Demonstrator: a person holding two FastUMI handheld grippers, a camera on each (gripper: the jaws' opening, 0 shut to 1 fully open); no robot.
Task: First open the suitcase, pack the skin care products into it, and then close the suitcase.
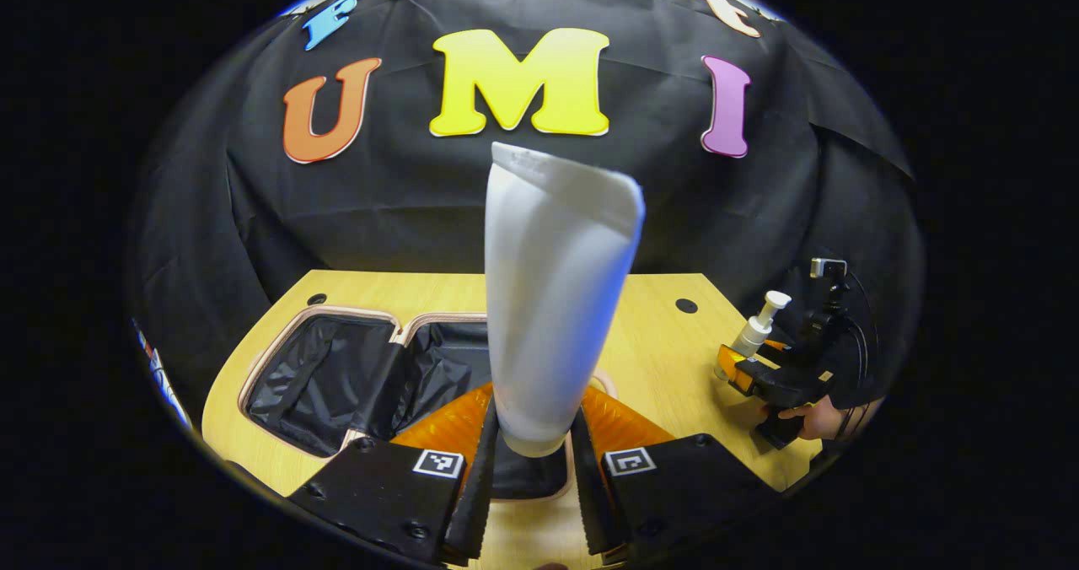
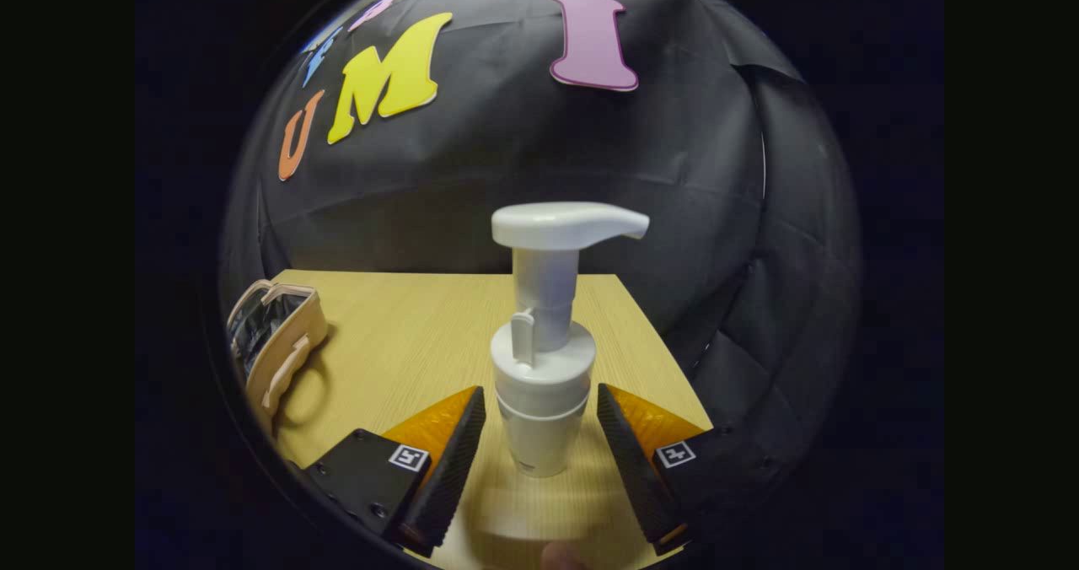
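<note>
Suitcase (image 1: pixel 362 376) lies open and flat on the wooden worktop (image 1: pixel 657 342), toward its left side in the left gripper view, both black-lined halves facing up inside a pale pink rim. In the right gripper view the same suitcase (image 2: pixel 274 342) sits at the worktop's left edge, seen from the side with its handle toward the camera.

A white squeeze tube (image 1: pixel 552 300) stands upright above the suitcase's nearer half, crimped end up and cap end down. The left gripper (image 1: pixel 533 452) is clamped on it: both fingers press against the tube's lower part, one on each side.

A white pump bottle (image 2: pixel 544 359) stands upright on the worktop's right part, its nozzle pointing right in the right gripper view. The right gripper (image 2: pixel 539 443) straddles its base with the jaws spread; a gap shows between each finger and the bottle, so nothing is gripped. In the left gripper view the pump bottle (image 1: pixel 754 330) appears near the worktop's right edge, with the right gripper (image 1: pixel 784 376) just beside it and a hand (image 1: pixel 813 418) holding that gripper from below.

The worktop has two small dark round holes along its far edge. The booth's black cloth wall (image 2: pixel 523 148) rises behind the worktop.
</note>
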